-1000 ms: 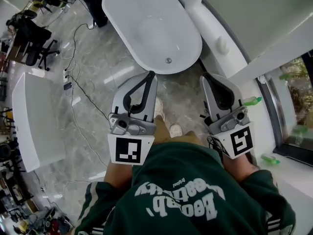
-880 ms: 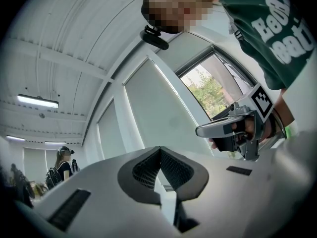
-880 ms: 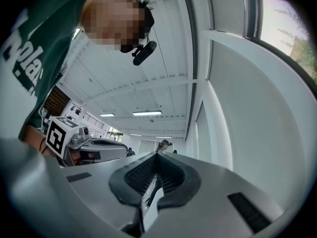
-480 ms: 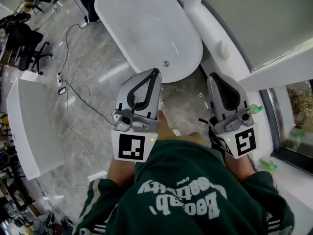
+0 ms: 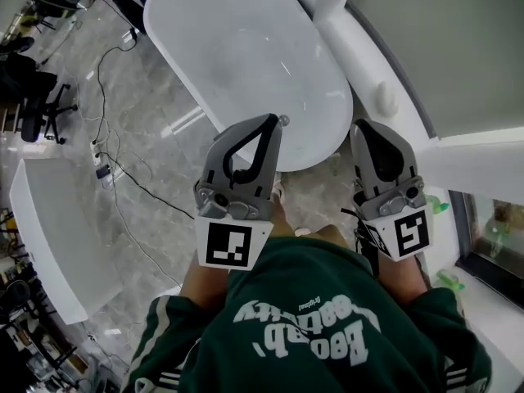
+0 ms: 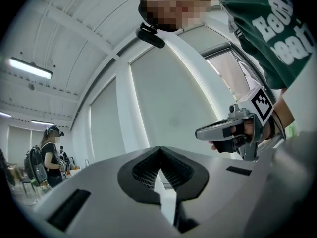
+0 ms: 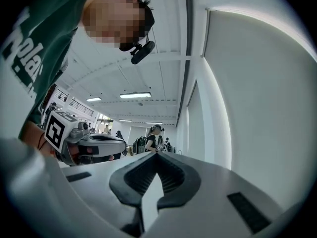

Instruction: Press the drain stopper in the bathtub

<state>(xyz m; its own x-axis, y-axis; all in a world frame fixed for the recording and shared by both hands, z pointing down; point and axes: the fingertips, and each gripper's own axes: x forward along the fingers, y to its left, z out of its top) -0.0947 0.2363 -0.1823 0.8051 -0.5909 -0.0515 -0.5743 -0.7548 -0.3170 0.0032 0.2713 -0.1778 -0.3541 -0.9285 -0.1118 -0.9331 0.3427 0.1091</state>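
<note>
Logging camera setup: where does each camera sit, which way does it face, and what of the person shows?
Head view: on the head, looking steeply down at the bathtub; shows left gripper, right gripper, sweatshirt.
Left gripper view: on that gripper, along its shut jaws toward a wall; shows right gripper.
Right gripper view: on that gripper, along its shut jaws down a hall; shows left gripper.
Shared: all three show both grippers.

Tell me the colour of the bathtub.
The bathtub is plain white and glossy. It shows best in the head view.
</note>
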